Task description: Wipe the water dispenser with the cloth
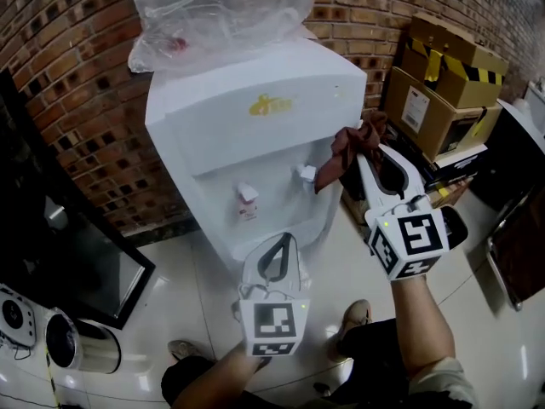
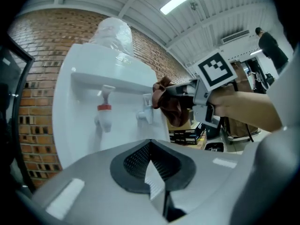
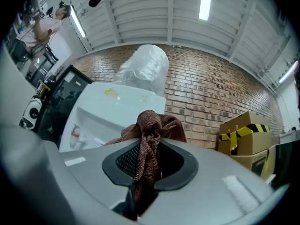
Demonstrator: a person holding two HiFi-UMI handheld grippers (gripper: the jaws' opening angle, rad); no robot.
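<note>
Right claw clamped on brown cloth.
Cloth by dispenser's right corner, possibly touching; left claw jaws together, empty.

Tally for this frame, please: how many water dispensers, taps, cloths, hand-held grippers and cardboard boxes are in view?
Water dispenser: 1
Taps: 2
Cloth: 1
Hand-held grippers: 2
Cardboard boxes: 2
Total: 8

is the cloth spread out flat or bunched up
Bunched up. The brown cloth is a crumpled wad of gathered folds, pinched between the fingers of the right gripper, with nothing spread flat.
</note>
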